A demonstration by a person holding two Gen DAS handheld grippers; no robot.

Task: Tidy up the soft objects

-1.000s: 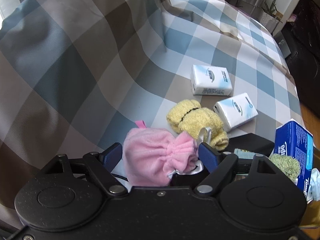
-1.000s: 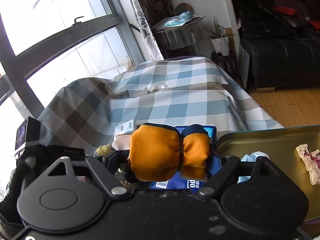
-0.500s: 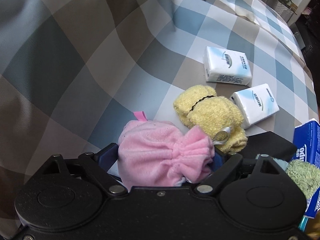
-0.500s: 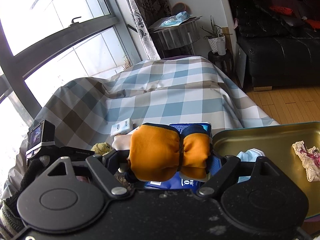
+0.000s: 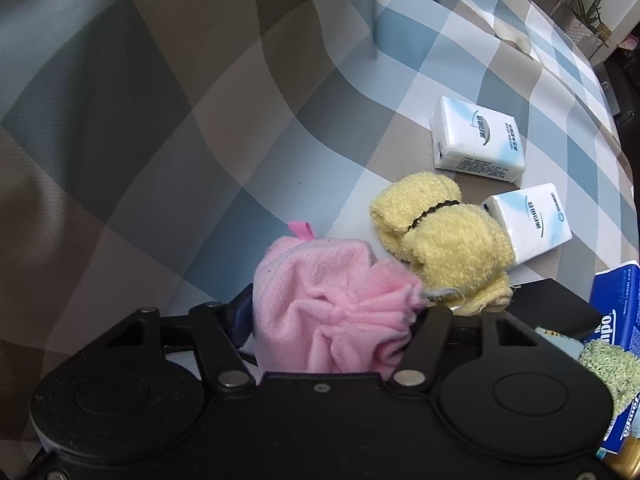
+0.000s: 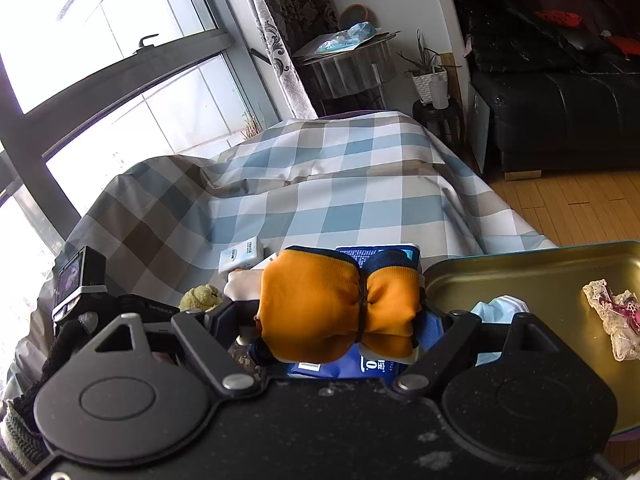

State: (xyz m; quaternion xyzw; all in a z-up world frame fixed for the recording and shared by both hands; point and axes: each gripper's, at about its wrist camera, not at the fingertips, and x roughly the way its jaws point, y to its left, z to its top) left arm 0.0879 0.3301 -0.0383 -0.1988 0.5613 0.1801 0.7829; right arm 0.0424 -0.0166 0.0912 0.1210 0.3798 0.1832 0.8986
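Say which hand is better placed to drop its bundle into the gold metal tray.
Right. Its gripper already clamps the orange cloth bundle beside the gold metal tray; the left gripper is closing on the pink fleece bundle.

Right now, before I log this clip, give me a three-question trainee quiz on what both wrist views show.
1. True or false: the yellow towel bundle lies on the checked cloth.
2. What sits between the left tongs? A) pink fleece bundle B) tissue pack C) lace scrap
3. Name the colour of the bundle between the right tongs.

Key: 1 true; 2 A; 3 orange, the orange bundle tied by a band.
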